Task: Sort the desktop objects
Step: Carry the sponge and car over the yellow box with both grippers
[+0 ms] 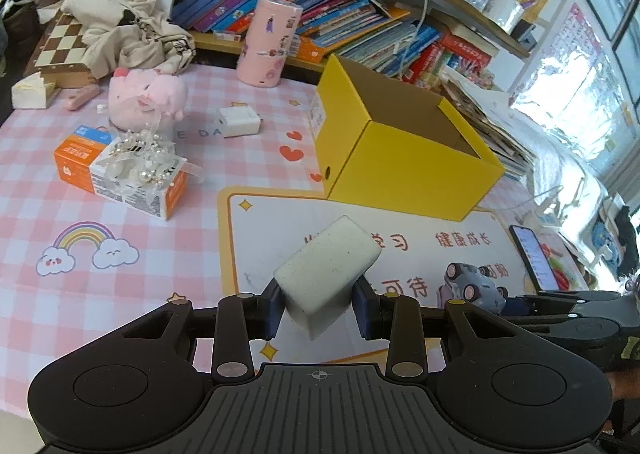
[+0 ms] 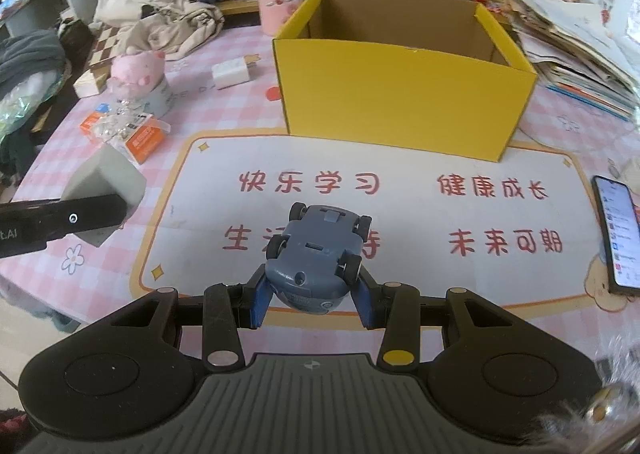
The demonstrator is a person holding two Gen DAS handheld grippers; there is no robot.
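My left gripper [image 1: 318, 308] is shut on a white foam block [image 1: 326, 270] and holds it above the white desk mat [image 1: 420, 246], short of the open yellow box [image 1: 404, 158]. The block also shows at the left of the right wrist view [image 2: 106, 194]. My right gripper [image 2: 314, 300] is shut on a blue-grey toy car [image 2: 316, 250], turned wheels up, above the mat [image 2: 400, 210] in front of the yellow box [image 2: 400, 94]. The car shows in the left wrist view [image 1: 472, 290] at the right.
On the pink checked cloth lie an orange carton with a pearl hairpiece [image 1: 120, 170], a pink plush [image 1: 146, 98], a white charger [image 1: 240, 122] and a pink canister [image 1: 270, 42]. A phone [image 2: 618, 230] lies at the right. Books and a chessboard [image 1: 64, 42] stand behind.
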